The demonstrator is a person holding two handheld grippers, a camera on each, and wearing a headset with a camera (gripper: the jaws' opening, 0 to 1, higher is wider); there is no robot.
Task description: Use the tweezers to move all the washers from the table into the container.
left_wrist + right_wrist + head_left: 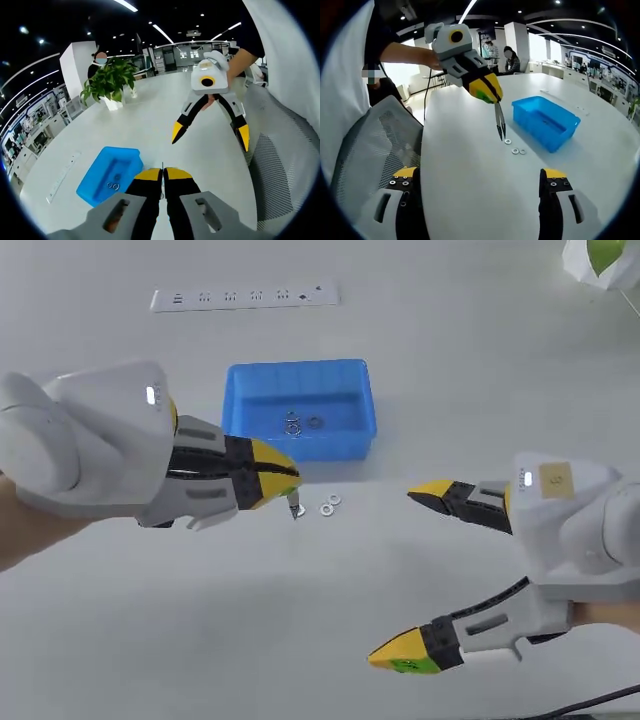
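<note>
The left gripper (285, 480), pinched narrow on slim metal tweezers (295, 508), holds their tips beside a few small silver washers (329, 506) not yet moved. Other washers (300, 424) already lie in the blue plastic container (300, 370) beyond. The right gripper (392, 577) gapes empty.

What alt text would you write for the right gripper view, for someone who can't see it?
The left gripper holds tweezers tips-down beside three small washers on a white table. A blue container sits close by. The right gripper is open in the foreground.
</note>
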